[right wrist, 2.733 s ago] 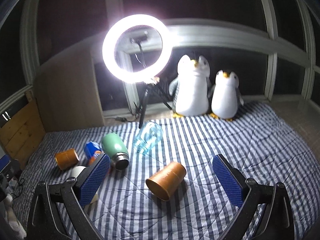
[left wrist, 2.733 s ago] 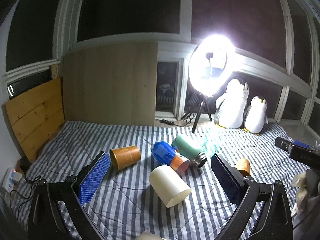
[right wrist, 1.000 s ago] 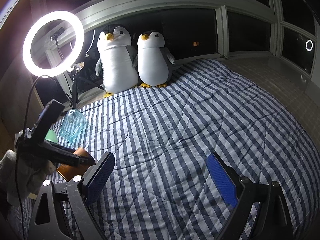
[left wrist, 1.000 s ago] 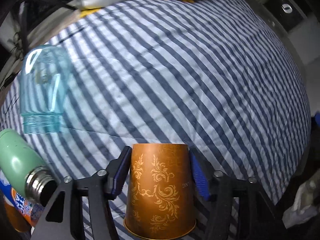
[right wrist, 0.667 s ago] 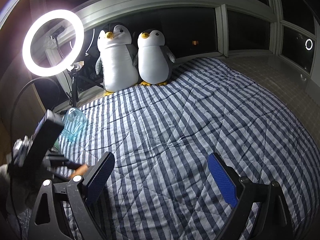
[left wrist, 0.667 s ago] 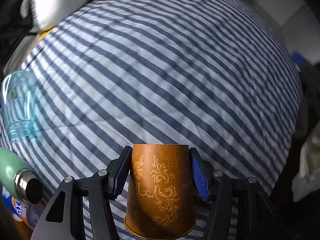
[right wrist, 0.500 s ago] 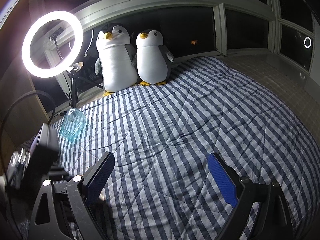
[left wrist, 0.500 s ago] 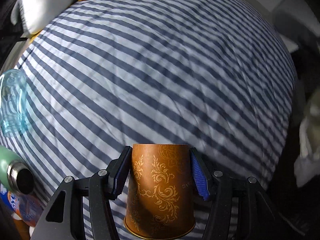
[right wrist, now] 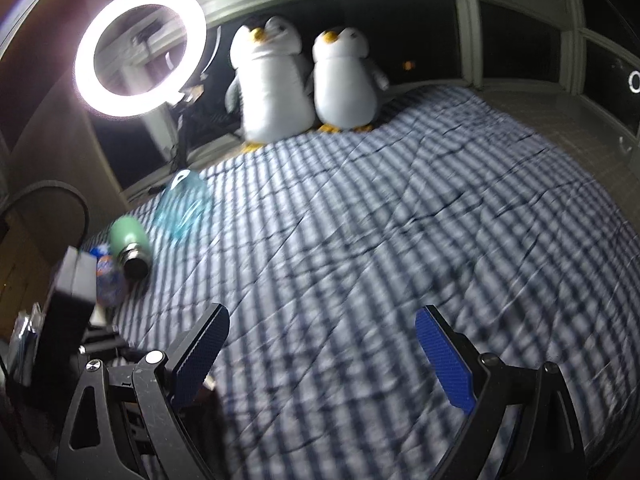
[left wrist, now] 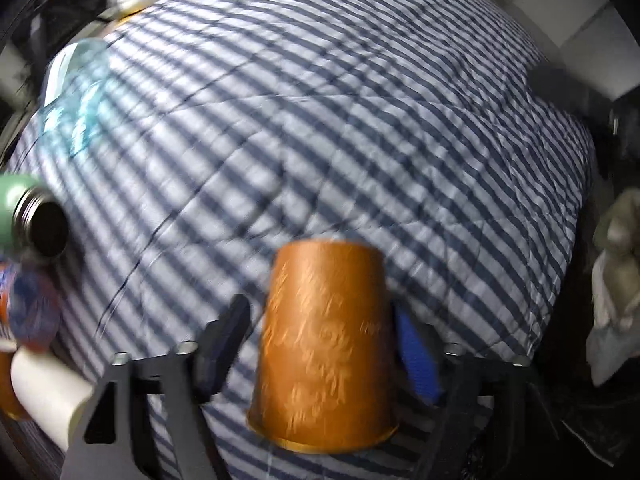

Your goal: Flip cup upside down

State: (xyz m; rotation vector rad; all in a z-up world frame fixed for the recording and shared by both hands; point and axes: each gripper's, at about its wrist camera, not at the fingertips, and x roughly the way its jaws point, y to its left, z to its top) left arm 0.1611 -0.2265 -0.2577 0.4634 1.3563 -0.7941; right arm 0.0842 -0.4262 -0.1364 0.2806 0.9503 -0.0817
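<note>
An orange paper cup (left wrist: 326, 344) with a gold leaf pattern stands between the fingers of my left gripper (left wrist: 320, 344), mouth towards the camera and closed base away. The left fingers stand slightly apart from its sides: the left pad (left wrist: 224, 344) shows a gap, the blue right pad (left wrist: 416, 356) is close. The image is motion-blurred. My right gripper (right wrist: 320, 356) is open and empty above the striped quilt (right wrist: 400, 240). The cup does not show in the right wrist view.
A clear blue jar (left wrist: 72, 96), a green metal bottle (left wrist: 28, 216), a blue-orange bottle (left wrist: 24, 304) and a white cup (left wrist: 44, 396) lie at the left. Two plush penguins (right wrist: 304, 80) and a lit ring light (right wrist: 140, 50) stand at the back. The left gripper's body (right wrist: 68, 320) shows at the right view's left edge.
My left gripper has turned the orange cup, and its fingers have spread off the cup's sides. The right gripper has shifted slightly, still open.
</note>
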